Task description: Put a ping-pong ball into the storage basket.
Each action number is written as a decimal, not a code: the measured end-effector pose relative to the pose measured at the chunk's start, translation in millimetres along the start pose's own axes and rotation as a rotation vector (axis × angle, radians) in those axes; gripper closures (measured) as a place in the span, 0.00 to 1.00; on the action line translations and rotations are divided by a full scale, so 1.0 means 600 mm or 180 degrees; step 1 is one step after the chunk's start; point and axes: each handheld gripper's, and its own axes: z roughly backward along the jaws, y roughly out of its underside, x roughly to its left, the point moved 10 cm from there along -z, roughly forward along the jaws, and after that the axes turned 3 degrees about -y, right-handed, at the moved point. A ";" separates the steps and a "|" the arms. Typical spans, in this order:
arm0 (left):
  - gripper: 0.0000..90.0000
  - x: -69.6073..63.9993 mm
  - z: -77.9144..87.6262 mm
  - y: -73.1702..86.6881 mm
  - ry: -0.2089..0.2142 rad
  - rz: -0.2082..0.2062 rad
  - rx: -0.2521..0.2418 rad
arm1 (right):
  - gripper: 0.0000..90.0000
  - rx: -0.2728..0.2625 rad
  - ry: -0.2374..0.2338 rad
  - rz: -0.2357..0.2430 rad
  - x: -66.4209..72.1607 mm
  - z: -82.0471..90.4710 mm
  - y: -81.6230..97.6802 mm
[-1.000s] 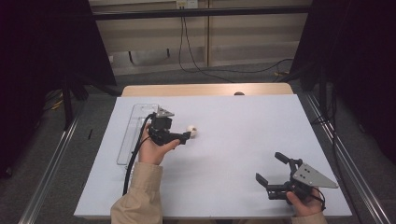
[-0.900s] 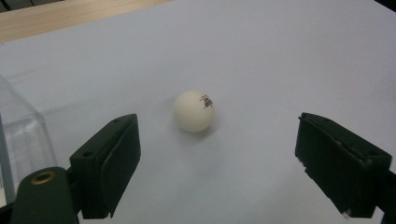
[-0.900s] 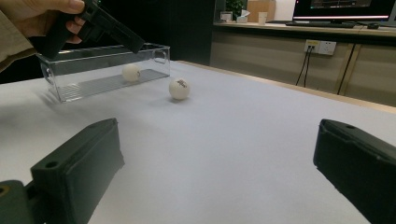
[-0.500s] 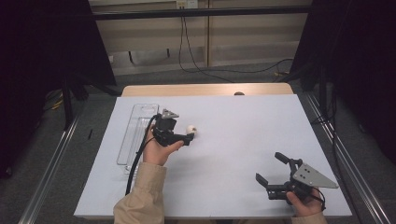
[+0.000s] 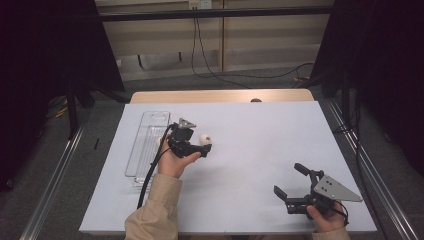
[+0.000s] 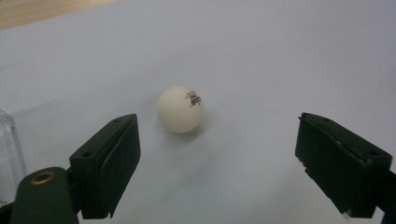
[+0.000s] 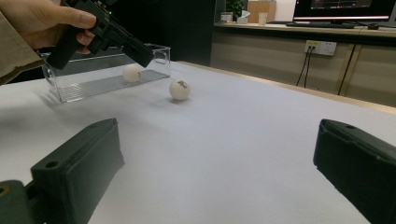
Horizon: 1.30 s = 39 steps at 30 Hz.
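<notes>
- In the high view, the left gripper (image 5: 196, 145) is held above the white table cover (image 5: 260, 150), jaws spread, with a white ball (image 5: 205, 138) lying just beyond its tips; the right gripper (image 5: 292, 186) is held near the table's front right corner, jaws also spread wide and empty. A clear tray (image 5: 145, 145) lies beside the left hand (image 5: 172, 160).
- In the left gripper view, the ball (image 6: 180, 109) is seen resting on the cover, ahead of the two parted jaws and nearer the left one, untouched.
- In the right gripper view, a second ball (image 7: 132, 73) is seen inside the tray (image 7: 93, 84), the first (image 7: 180, 89) outside it.
- The ball is judged light, smooth and apt to roll; it is best taken across its middle, gently.
- The cover is flat and matte; a wall socket (image 7: 320, 47) and a monitor (image 7: 345, 9) are seen behind.
</notes>
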 end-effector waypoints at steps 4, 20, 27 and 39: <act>0.16 0.001 -0.003 0.003 0.0003 -0.0014 0.0043 | 0.00 0.0004 0.0001 0.0005 0.000 0.000 0.000; 0.15 -0.001 -0.019 0.008 -0.0053 0.0000 0.0078 | 0.00 0.0003 -0.0003 0.0002 0.000 0.000 0.000; 0.15 0.000 -0.027 0.013 -0.0051 -0.0001 0.0143 | 0.00 0.0008 -0.0004 0.0002 0.001 0.000 0.000; 0.15 0.003 -0.035 0.010 -0.0076 0.0088 0.0092 | 0.00 0.0008 -0.0003 0.0002 0.001 0.000 0.001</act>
